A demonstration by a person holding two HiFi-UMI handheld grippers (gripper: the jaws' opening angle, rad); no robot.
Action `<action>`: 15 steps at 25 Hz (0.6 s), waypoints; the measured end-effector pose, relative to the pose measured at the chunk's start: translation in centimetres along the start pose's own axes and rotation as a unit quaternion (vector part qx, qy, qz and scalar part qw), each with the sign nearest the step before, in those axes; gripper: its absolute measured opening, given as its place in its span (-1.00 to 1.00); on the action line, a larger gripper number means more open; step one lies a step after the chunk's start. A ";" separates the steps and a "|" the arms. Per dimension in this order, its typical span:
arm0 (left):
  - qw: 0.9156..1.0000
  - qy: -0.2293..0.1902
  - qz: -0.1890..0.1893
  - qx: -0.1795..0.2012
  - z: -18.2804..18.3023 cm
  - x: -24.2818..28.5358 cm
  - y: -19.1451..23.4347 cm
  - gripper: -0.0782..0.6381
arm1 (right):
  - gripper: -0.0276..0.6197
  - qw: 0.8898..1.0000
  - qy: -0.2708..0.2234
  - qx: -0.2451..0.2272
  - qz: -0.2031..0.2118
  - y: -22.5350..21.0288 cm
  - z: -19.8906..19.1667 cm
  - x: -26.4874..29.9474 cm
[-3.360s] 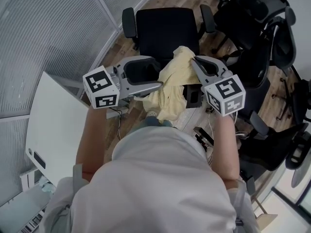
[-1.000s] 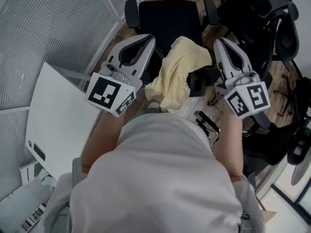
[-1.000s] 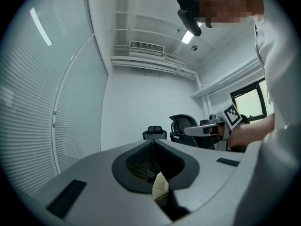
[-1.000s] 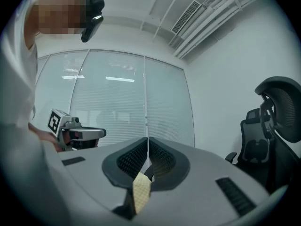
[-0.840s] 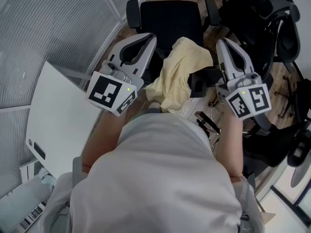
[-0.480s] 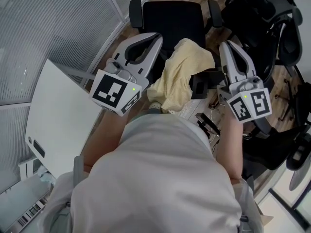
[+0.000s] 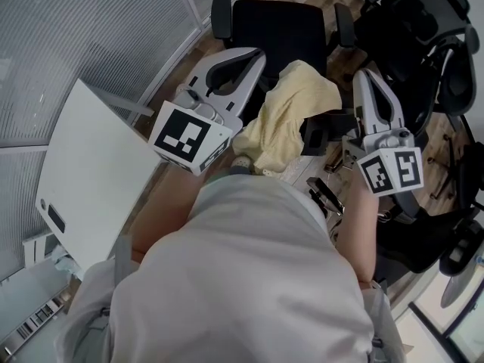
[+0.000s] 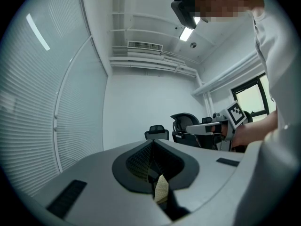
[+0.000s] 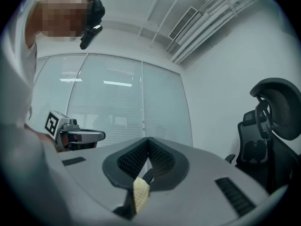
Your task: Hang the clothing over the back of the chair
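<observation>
Yellow clothing (image 7: 291,112), draped over the back of a black chair (image 7: 276,29). Left gripper (image 7: 255,53): jaws pressed together, held level, beside the cloth's left edge. Right gripper (image 7: 364,78): jaws likewise pressed together, level, beside its right edge.

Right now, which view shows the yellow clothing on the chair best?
The head view: the yellow clothing shows clearly, draped over the black chair's back. The left and right gripper views look across the room; each shows only a yellowish sliver between its shut jaws, which I cannot identify.
</observation>
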State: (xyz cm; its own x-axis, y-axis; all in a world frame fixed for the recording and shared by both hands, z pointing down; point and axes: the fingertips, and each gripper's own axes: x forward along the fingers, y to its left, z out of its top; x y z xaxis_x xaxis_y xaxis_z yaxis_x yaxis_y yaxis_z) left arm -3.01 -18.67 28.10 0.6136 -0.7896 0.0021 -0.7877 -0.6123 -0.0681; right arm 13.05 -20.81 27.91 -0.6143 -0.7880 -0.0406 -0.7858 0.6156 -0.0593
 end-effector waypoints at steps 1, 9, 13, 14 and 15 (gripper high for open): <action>1.000 -0.001 0.001 0.000 0.0 0.0 0.0 -0.73 | -0.85 1.000 0.000 0.000 0.000 0.0 0.0 0.0; 0.999 -0.014 0.029 0.006 0.3 -0.3 0.8 -0.73 | -0.85 1.000 0.003 0.004 -0.007 -0.2 -0.4 0.0; 0.999 -0.014 0.033 0.005 0.3 -0.3 1.0 -0.73 | -0.85 1.000 0.003 0.000 -0.007 0.0 -0.3 0.2; 0.999 -0.015 0.032 0.006 0.3 -0.3 1.1 -0.73 | -0.85 1.000 0.003 -0.001 -0.007 0.0 -0.3 0.3; 0.999 -0.015 0.031 0.006 0.3 -0.3 1.1 -0.73 | -0.85 1.000 0.003 -0.003 -0.007 0.0 -0.2 0.3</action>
State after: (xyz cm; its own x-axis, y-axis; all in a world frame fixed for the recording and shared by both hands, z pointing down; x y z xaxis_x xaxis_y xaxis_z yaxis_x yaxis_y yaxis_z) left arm -3.97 -19.10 27.72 0.5648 -0.8246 -0.0318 -0.8238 -0.5612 -0.0799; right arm 12.88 -21.03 28.11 -0.6043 -0.7960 -0.0342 -0.7942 0.6052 -0.0545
